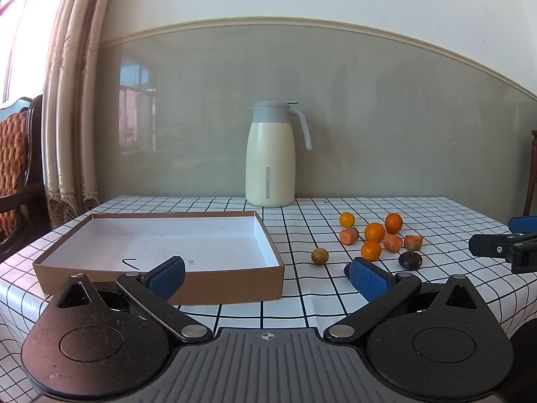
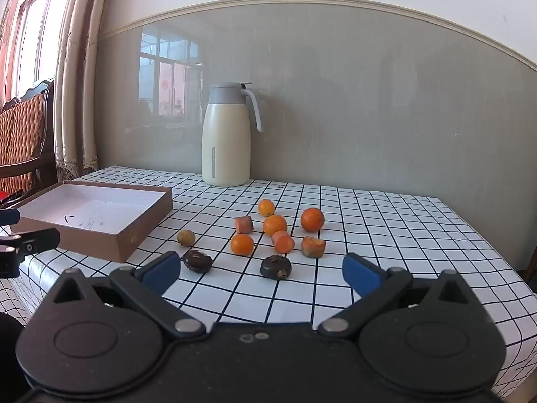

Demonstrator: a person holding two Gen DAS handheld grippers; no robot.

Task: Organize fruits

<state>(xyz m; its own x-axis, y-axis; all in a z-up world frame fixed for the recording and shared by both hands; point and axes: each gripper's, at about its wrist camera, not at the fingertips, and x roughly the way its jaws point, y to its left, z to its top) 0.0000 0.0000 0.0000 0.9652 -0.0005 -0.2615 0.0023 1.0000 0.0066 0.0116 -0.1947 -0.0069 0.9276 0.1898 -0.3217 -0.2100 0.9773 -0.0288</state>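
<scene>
Brown box is empty; all fruits sit on my surface. Both my tongs gape wide, grasping nothing.

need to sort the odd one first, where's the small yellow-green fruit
In the right wrist view the small yellow-green fruit sits alone on the checked tablecloth, left of the orange cluster, between the cardboard box and the nearest orange.

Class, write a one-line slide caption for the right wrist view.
Open right gripper faces loose oranges, carrot chunks and dark fruits beside an empty cardboard box.
</scene>
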